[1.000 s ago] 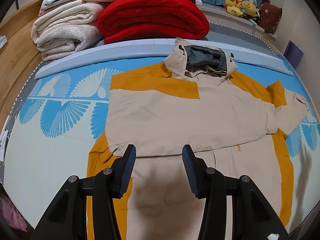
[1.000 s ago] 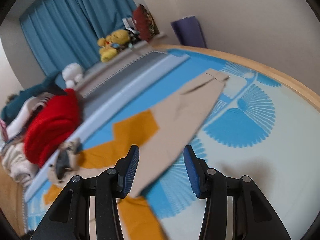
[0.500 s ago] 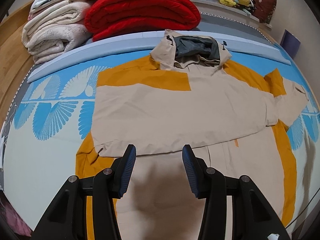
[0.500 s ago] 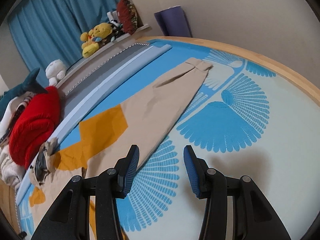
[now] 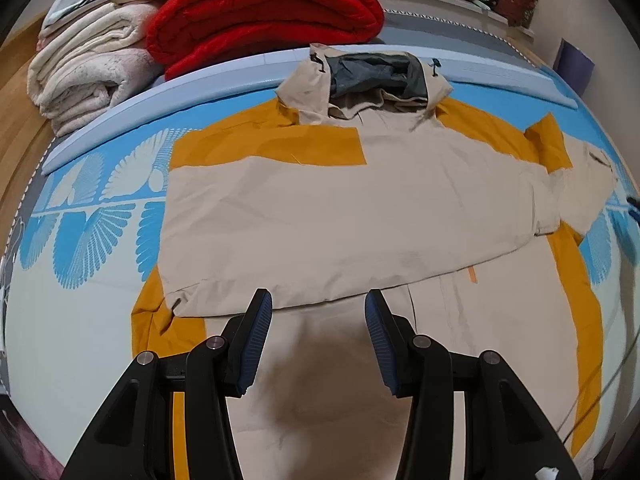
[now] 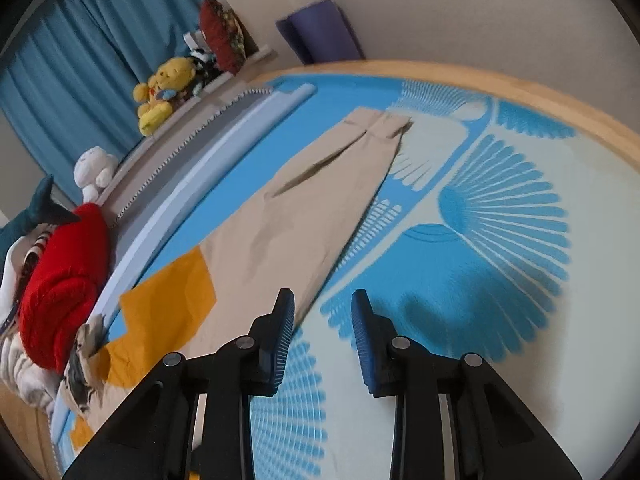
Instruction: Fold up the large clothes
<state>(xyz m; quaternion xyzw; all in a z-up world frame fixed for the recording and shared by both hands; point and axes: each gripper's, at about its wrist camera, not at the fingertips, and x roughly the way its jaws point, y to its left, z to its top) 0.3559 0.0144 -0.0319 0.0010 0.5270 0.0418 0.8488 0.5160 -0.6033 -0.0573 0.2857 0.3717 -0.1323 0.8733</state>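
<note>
A beige and mustard hooded jacket (image 5: 344, 208) lies flat on the blue patterned bed cover, hood (image 5: 372, 76) toward the far side. Its left sleeve is folded across the chest. My left gripper (image 5: 316, 320) is open and empty, hovering over the jacket's lower body just below the folded sleeve's edge. In the right wrist view the other beige sleeve (image 6: 320, 208) stretches out across the cover to its cuff (image 6: 380, 120). My right gripper (image 6: 322, 320) is open and empty, just above the cover beside that sleeve's near edge.
A red quilt (image 5: 260, 12) and cream blankets (image 5: 88, 76) are stacked at the head of the bed behind a pale blue bolster (image 5: 160, 100). Plush toys (image 6: 164, 92) sit on a ledge by blue curtains. The bed's wooden rim (image 6: 540, 88) curves past the sleeve cuff.
My left gripper has moved forward over the jacket. My right gripper has swung and drawn closer to the outstretched sleeve, and its jaws have narrowed somewhat. The jacket has not moved.
</note>
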